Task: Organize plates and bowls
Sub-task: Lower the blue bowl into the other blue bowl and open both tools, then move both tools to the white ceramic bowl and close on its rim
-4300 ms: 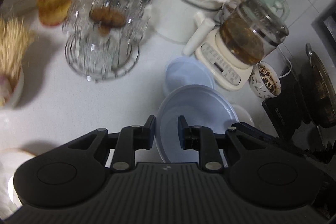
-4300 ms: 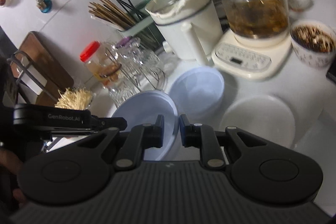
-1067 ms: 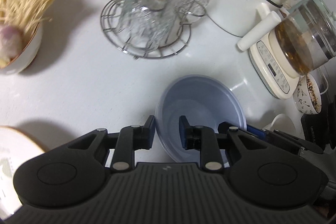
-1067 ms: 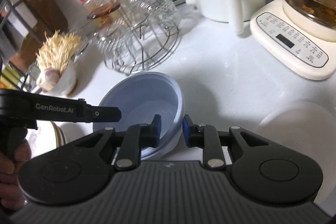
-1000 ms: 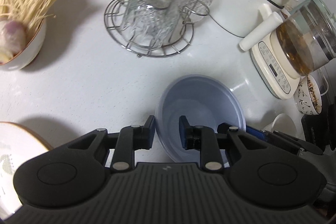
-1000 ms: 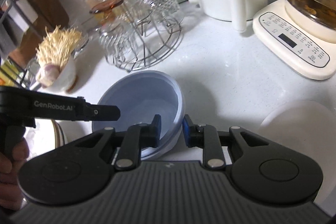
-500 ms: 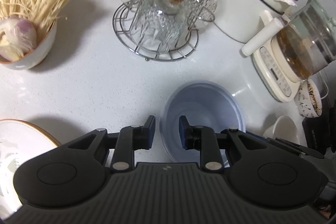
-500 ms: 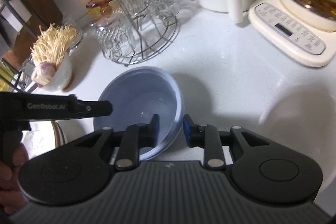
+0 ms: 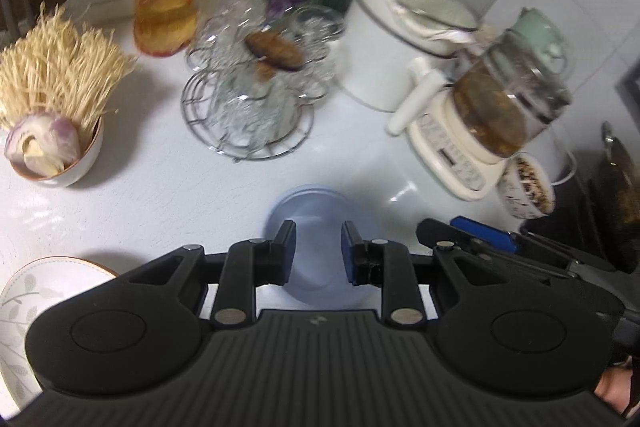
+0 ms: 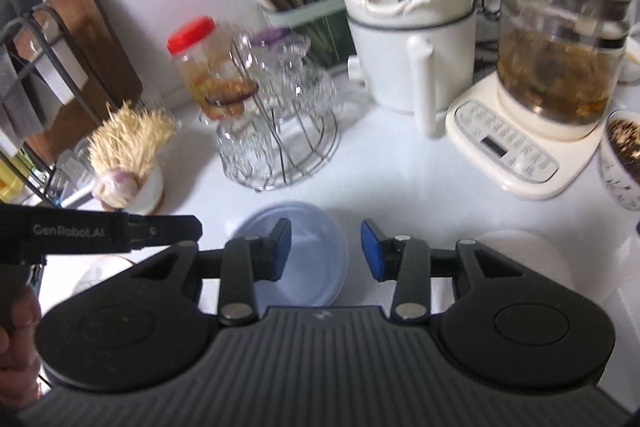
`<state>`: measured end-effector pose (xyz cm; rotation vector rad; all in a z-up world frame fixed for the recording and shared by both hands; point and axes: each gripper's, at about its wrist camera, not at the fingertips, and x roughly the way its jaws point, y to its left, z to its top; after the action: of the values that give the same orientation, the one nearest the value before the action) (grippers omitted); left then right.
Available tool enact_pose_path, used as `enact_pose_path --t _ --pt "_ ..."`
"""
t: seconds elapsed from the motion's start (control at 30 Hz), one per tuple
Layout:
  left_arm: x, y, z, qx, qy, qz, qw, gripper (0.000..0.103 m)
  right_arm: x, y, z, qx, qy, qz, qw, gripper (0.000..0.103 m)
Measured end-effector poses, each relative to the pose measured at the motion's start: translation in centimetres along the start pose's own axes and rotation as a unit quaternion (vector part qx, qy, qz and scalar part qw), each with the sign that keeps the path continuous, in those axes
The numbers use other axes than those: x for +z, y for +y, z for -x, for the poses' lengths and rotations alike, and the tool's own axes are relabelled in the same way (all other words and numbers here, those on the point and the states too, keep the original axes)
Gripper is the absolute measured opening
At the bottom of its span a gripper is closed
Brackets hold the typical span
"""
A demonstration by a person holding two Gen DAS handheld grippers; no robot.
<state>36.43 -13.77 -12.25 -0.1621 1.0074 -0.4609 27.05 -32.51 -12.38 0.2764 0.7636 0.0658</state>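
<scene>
Blue bowl (image 10: pixel 304 251) sits on counter just in front of glass rack (image 10: pixel 276 131); right gripper (image 10: pixel 326 251) jaws wide, empty, bowl under its left finger; left gripper (image 9: pixel 318 253) part-open, empty, centred over bowl, judged nearer.

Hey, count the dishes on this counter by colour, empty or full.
Blue: 1, the blue bowl
White: 2, the mushroom bowl and the white dish
Patterned: 2, the leaf plate and the patterned bowl
Total: 5
</scene>
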Motion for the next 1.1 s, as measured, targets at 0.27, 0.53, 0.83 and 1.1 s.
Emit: enact_pose_path --t 0.27,0.53,0.83,1.1 --pt "-1.0 -2.5 2.0 -0.023 -0.021 -0.016 0.9994 0.028 -0.4 -0.3 3.7 -0.015 -0.035 0.006 0.999 0.042" --pt "-1.5 -4.9 1.0 -0.042 -0.014 -0.047 0.9979 0.028 -1.3 -2.2 4.5 -0.033 -0.034 -0.016 0.999 0.042" --pt "-1.6 -7.7 -2.7 -0.066 0.019 -0.046 0.9965 0.028 -1.9 -5.4 4.9 -0.051 -0.023 -0.043 0.997 0.042" --pt "-2.2 -9.4 -5.2 -0.08 0.034 -0.011 0.9961 0.029 -2.3 -9.5 5.3 -0.066 -0.011 -0.071 0.995 0.042"
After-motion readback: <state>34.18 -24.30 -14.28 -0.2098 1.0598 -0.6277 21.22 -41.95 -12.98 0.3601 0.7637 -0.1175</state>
